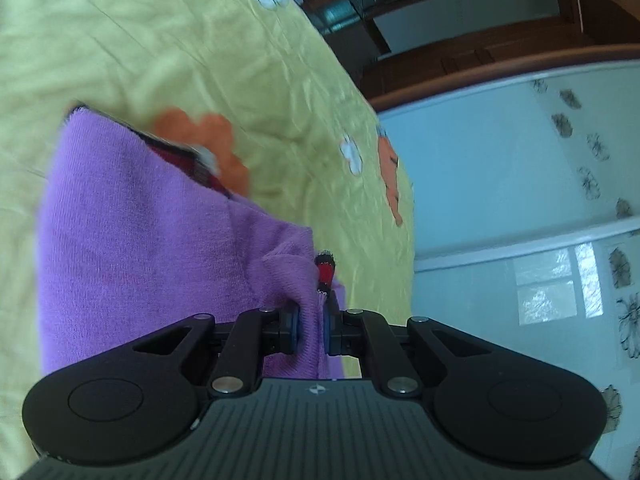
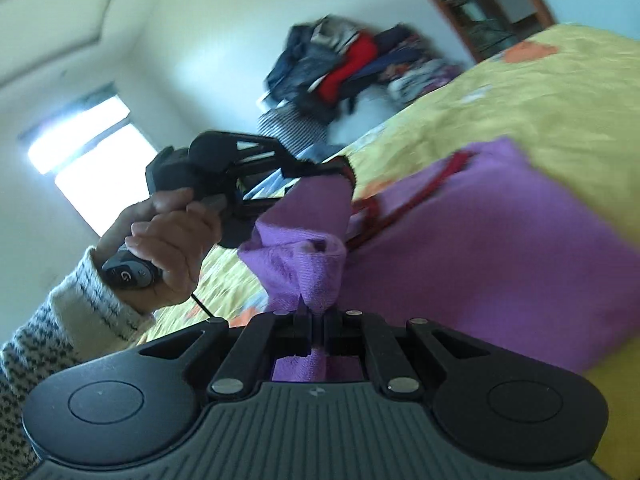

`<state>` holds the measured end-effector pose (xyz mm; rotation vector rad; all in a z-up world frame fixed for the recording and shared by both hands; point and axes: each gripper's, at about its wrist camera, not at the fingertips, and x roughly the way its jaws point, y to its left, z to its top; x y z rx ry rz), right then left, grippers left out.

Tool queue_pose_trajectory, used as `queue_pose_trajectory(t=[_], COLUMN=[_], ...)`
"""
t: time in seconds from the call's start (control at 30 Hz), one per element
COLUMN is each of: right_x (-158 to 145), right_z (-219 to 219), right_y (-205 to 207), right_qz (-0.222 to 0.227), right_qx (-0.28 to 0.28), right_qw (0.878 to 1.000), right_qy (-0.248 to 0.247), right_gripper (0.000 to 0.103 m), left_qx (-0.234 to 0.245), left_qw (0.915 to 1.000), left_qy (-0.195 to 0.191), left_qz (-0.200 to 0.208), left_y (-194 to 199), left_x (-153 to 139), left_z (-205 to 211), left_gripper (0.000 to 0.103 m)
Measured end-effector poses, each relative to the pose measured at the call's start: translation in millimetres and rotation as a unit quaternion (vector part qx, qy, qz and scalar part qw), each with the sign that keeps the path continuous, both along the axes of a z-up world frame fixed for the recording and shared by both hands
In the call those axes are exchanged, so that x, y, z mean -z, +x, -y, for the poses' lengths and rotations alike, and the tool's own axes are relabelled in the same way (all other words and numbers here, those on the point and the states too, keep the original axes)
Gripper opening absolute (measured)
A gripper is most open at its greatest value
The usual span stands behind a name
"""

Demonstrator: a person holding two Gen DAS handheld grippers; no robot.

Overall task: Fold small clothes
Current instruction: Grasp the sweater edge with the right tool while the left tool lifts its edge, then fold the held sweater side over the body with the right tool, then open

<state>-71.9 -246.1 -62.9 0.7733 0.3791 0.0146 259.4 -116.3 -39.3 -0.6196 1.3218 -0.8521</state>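
Note:
A small purple garment (image 1: pixel 140 248) with red and dark trim hangs over the yellow bedspread (image 1: pixel 180 60). My left gripper (image 1: pixel 311 330) is shut on a bunched edge of it, cloth pinched between the blue pads. In the right wrist view the same purple garment (image 2: pixel 480 248) stretches across the bedspread (image 2: pixel 560 100). My right gripper (image 2: pixel 318 328) is shut on another bunched corner. The left gripper (image 2: pixel 338 170) appears there too, held by a hand (image 2: pixel 168 240), clamped on the garment's far corner. Both views are tilted and motion-blurred.
The bedspread carries orange and white flower patches (image 1: pixel 200 136). Its edge drops to a pale tiled floor (image 1: pixel 500 200) beside a wooden door frame (image 1: pixel 480 60). A heap of clothes (image 2: pixel 352 64) lies beyond the bed near the wall, and a bright window (image 2: pixel 92 152) shows at the left.

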Motion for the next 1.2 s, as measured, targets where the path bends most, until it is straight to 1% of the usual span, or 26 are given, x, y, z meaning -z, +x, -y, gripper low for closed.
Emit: queue_pose_trajectory(t=[0.13,0.23,0.33,0.4,0.5,0.57,0.63,0.67,0.7,0.73,0.8,0.83,0.9,0.93,0.97,1.0,1.03,1.07,1.1,1.13,1.2], right_x=[10,15,21,27,37,42,45,46,45,43,41,39,34,33,33,33,32,31,30,31,35], right_z=[31,43,54,61,69,70,73,74,73,73,72,72,72,72,72,73,74,76,79,81,88], right_y=[-21,-36,-45,-49,-63,-64,-69,-70,-72,-74,-77,-77,-74,-72,-70,-69,-68,-70,-71,-71,-67], right_qz=[-0.004,-0.007,-0.01,-0.017,-0.023,-0.033,-0.046,-0.051,-0.056,-0.053,-0.052,-0.051,-0.045,-0.046,-0.048,-0.055,-0.061,-0.061,-0.062,-0.068,-0.086], right_qx=[0.034,0.055,0.072,0.078,0.085,0.094,0.095,0.096,0.098,0.095,0.093,0.094,0.09,0.084,0.083,0.086,0.091,0.098,0.102,0.104,0.093], right_qw=[0.999,0.998,0.997,0.997,0.996,0.994,0.993,0.992,0.992,0.993,0.993,0.994,0.995,0.995,0.995,0.995,0.994,0.993,0.992,0.992,0.991], right_qy=[0.012,0.013,0.016,0.02,0.028,0.039,0.056,0.057,0.055,0.051,0.042,0.033,0.01,0.0,-0.008,-0.015,-0.024,-0.03,-0.034,-0.037,-0.032], right_gripper=[0.005,0.005,0.005,0.005,0.005,0.006,0.008,0.013,0.025,0.03,0.051,0.053,0.054,0.051,0.02,0.008,0.008,0.008,0.008,0.008,0.012], left_qx=[0.018,0.033,0.048,0.052,0.058,0.056,0.048,0.047,0.042,0.038,0.035,0.032,0.03,0.031,0.031,0.033,0.034,0.033,0.034,0.036,0.04], left_qw=[0.9997,0.999,0.9973,0.9959,0.994,0.9929,0.9939,0.9949,0.9959,0.9966,0.997,0.9969,0.9976,0.9976,0.9973,0.9964,0.9952,0.9936,0.9914,0.9889,0.9838], left_qy=[0.016,0.029,0.052,0.069,0.085,0.096,0.091,0.082,0.075,0.07,0.066,0.068,0.058,0.053,0.052,0.053,0.054,0.055,0.058,0.065,0.079], left_qz=[0.001,0.004,0.018,0.026,0.037,0.042,0.039,0.034,0.027,0.022,0.021,0.022,0.025,0.031,0.043,0.058,0.075,0.093,0.112,0.128,0.156], left_y=[-13,-24,-34,-38,-42,-44,-43,-42,-41,-40,-40,-40,-42,-45,-48,-51,-56,-62,-69,-76,-94], left_x=[7,10,13,17,22,25,29,31,33,35,36,35,30,26,20,13,6,-1,-8,-14,-22], left_z=[50,81,108,121,131,136,139,140,142,143,148,149,145,141,135,128,118,107,93,79,49], left_gripper=[0.01,0.01,0.01,0.01,0.01,0.011,0.012,0.014,0.014,0.014,0.014,0.014,0.014,0.014,0.016,0.025,0.03,0.042,0.052,0.055,0.061])
